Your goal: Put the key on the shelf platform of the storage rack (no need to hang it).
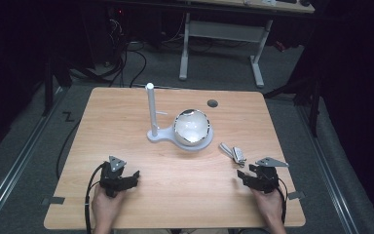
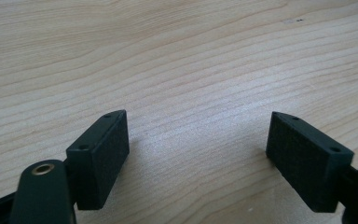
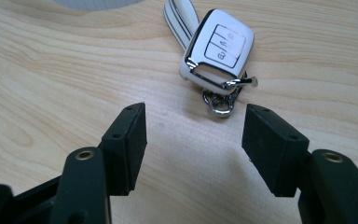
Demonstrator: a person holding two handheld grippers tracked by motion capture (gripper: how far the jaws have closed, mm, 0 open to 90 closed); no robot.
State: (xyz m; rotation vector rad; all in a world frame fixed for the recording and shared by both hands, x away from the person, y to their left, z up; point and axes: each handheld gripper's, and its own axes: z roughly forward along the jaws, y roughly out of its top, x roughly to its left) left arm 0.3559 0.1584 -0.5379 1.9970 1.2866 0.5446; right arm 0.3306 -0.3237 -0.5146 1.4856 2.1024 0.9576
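Observation:
A white car key fob (image 3: pixel 217 46) with a strap and a metal ring (image 3: pixel 220 100) lies flat on the wooden table (image 1: pixel 175 195); the high view has the fob (image 1: pixel 237 154) right of the middle. My right gripper (image 3: pixel 193 140) sits just short of the ring, jaws wide apart and nothing between them; from above the right gripper (image 1: pixel 246 173) rests near the table's front right. My left gripper (image 1: pixel 132 176) lies at the front left. Its jaws (image 2: pixel 198 156) stand open over bare wood.
A white stand with an upright post (image 1: pixel 151 109) and a round shiny bowl (image 1: pixel 192 127) occupies the table's middle. A dark round hole (image 1: pixel 212 103) marks the far side. Beyond the table stand a white desk frame (image 1: pixel 221 36) and floor cables.

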